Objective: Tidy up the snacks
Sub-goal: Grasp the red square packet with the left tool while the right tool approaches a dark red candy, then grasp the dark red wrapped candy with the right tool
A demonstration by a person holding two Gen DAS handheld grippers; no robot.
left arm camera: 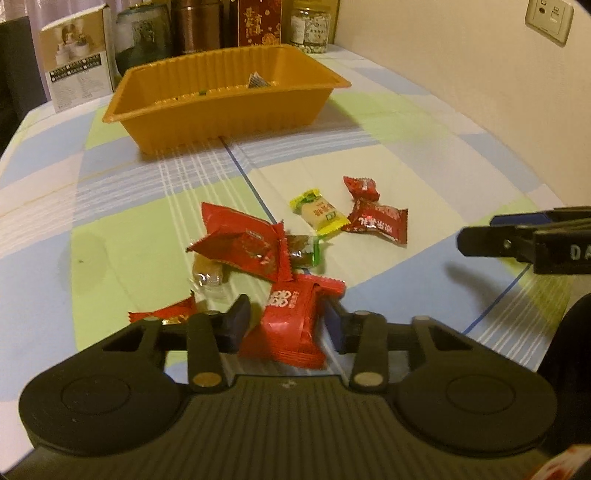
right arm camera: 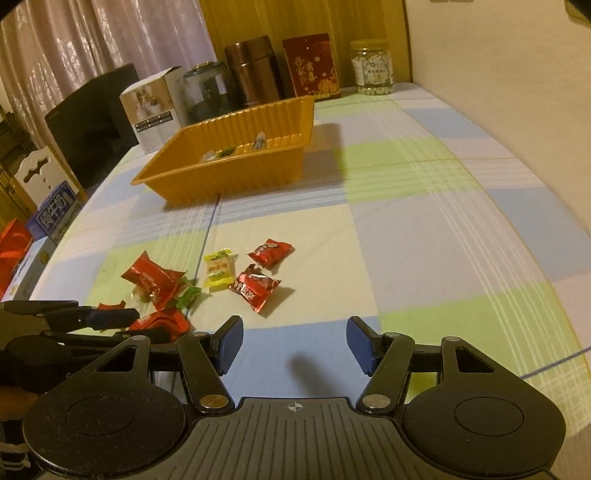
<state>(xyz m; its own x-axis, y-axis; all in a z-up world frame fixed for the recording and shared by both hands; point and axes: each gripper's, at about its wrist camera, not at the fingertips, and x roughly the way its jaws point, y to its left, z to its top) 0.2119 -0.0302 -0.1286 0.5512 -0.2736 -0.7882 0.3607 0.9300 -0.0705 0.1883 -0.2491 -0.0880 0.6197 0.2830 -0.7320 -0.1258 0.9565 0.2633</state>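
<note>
My left gripper is down at the near end of a scatter of snacks, shut on a red snack packet that lies on the checked tablecloth. The same packet shows between its fingers in the right wrist view. Beyond lie a large red packet, a yellow candy, two small red packets and a green-brown candy. The orange tray stands further back with a few wrapped pieces inside. My right gripper hovers open over bare cloth, to the right of the pile, with nothing between its pads.
Along the table's back edge stand a white box, dark jars, a red tin and a jar of nuts. A wall with a socket runs along the right. Off the left edge are a black chair and boxes.
</note>
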